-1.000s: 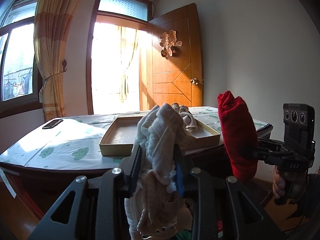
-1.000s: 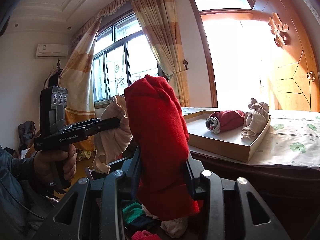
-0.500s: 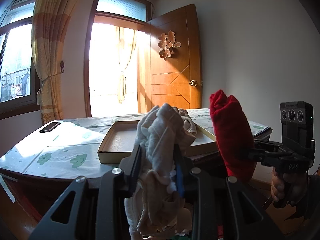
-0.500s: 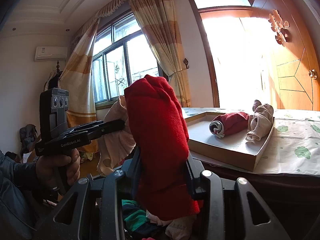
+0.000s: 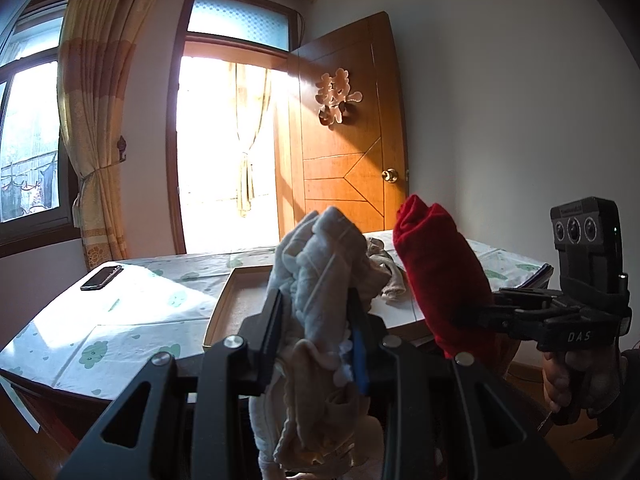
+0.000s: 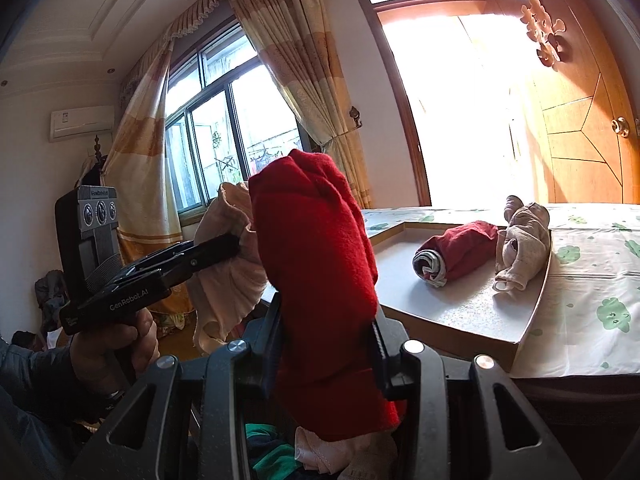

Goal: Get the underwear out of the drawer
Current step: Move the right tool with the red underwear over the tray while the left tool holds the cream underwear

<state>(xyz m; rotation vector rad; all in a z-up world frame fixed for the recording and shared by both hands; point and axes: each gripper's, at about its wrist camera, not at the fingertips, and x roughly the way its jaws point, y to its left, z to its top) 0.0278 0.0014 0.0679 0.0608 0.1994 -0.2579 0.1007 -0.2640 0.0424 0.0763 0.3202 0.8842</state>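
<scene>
We carry a beige roll (image 5: 320, 280) clamped in the left gripper (image 5: 316, 320) and a red roll (image 6: 320, 264) clamped in the right gripper (image 6: 326, 332), probably bound for the tray (image 6: 460, 320).

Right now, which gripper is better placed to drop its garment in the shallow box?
Right, marginally: the right gripper, shut on the red garment, looks nearest the cardboard box. The left gripper holds beige cloth beside it.
</scene>
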